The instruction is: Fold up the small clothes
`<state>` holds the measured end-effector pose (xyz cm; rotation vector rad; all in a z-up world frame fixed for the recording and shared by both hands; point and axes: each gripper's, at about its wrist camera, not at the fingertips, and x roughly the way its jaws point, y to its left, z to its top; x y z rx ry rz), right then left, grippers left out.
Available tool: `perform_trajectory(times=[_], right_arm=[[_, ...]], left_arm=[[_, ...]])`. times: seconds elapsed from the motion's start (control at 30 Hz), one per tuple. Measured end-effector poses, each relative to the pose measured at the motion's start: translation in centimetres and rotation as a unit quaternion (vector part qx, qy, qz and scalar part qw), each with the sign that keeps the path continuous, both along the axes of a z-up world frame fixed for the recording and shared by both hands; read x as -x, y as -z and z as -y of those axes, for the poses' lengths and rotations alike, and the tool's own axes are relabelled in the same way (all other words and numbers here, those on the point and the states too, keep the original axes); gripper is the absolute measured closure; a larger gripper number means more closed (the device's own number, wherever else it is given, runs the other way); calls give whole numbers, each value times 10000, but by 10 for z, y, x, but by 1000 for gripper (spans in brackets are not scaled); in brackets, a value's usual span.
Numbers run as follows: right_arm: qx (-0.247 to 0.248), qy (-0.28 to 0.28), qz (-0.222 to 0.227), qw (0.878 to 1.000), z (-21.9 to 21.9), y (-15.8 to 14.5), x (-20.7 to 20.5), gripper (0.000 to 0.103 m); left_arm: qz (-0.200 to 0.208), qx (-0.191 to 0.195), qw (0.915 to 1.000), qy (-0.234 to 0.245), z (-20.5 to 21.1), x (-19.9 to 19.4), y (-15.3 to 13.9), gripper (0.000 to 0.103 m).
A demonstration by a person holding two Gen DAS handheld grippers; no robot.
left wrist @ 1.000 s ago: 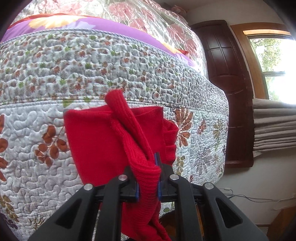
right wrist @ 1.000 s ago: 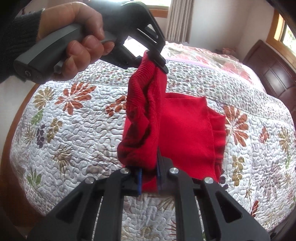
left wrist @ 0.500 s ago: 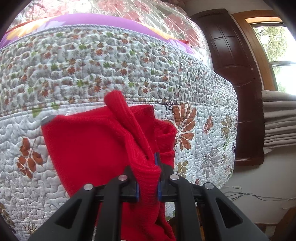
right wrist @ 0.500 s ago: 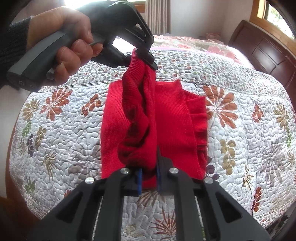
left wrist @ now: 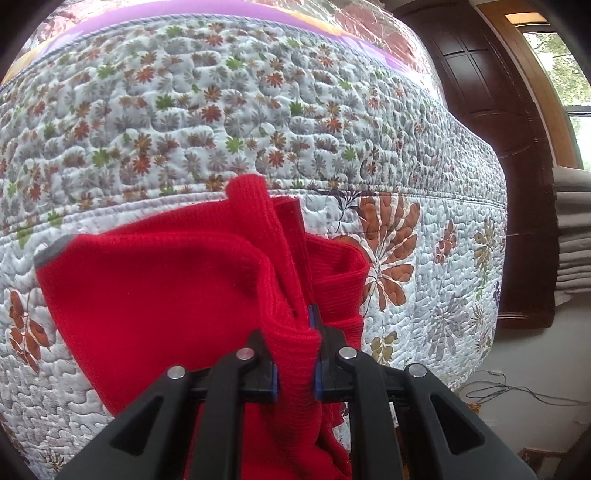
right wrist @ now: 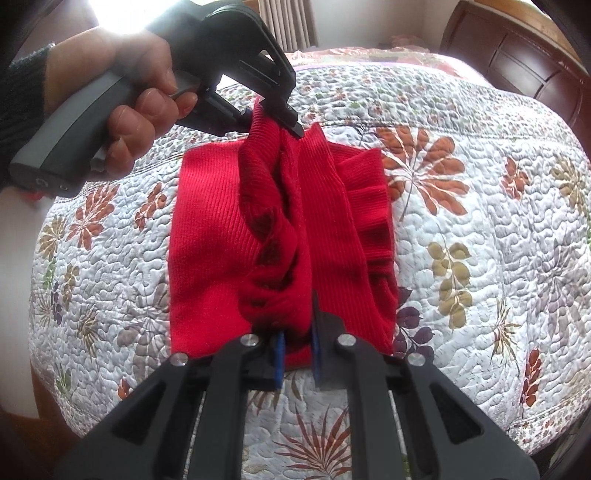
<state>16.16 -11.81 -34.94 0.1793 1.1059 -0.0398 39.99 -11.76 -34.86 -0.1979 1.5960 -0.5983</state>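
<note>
A small red knit garment [right wrist: 207, 254] lies across the flowered quilt [right wrist: 480, 221] on the bed, with a ruffled edge on its right side. A bunched strip of it runs between the two grippers. My right gripper [right wrist: 295, 332] is shut on the near end of that strip. At the far end, my left gripper [right wrist: 280, 122] is shut on the strip, held by a hand in a dark sleeve. In the left wrist view, the left gripper [left wrist: 295, 354] pinches a fold of the red garment [left wrist: 155, 295] just above the quilt [left wrist: 221, 122].
A dark wooden headboard [left wrist: 491, 110] stands at the bed's far end beside a window [left wrist: 569, 74]. Folded grey cloth [left wrist: 572, 236] is stacked at the right. Cables [left wrist: 517, 391] lie on the floor. Curtains [right wrist: 288, 22] hang beyond the bed.
Both grippers have carried the bunched strip across the garment towards its ruffled side, and more flat red fabric now shows to the left of the strip. Both stay shut.
</note>
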Motion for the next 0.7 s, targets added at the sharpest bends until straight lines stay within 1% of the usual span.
perform_trajectory(times=[0.13, 0.23, 0.37, 0.7], right_arm=[[-101, 62, -74, 9999, 11, 9, 3, 94], [-210, 144, -105, 9996, 20, 15, 9, 94], [-635, 310, -187, 9973, 36, 25, 13, 95], [-1284, 451, -160, 9906, 67, 44, 15, 96]], left_arm=[[83, -198, 9997, 62, 12, 3, 6, 91], [169, -323, 9993, 23, 18, 6, 10, 91], [305, -478, 9984, -21, 24, 12, 13, 91], [611, -977, 9933, -95, 42, 19, 18, 91]])
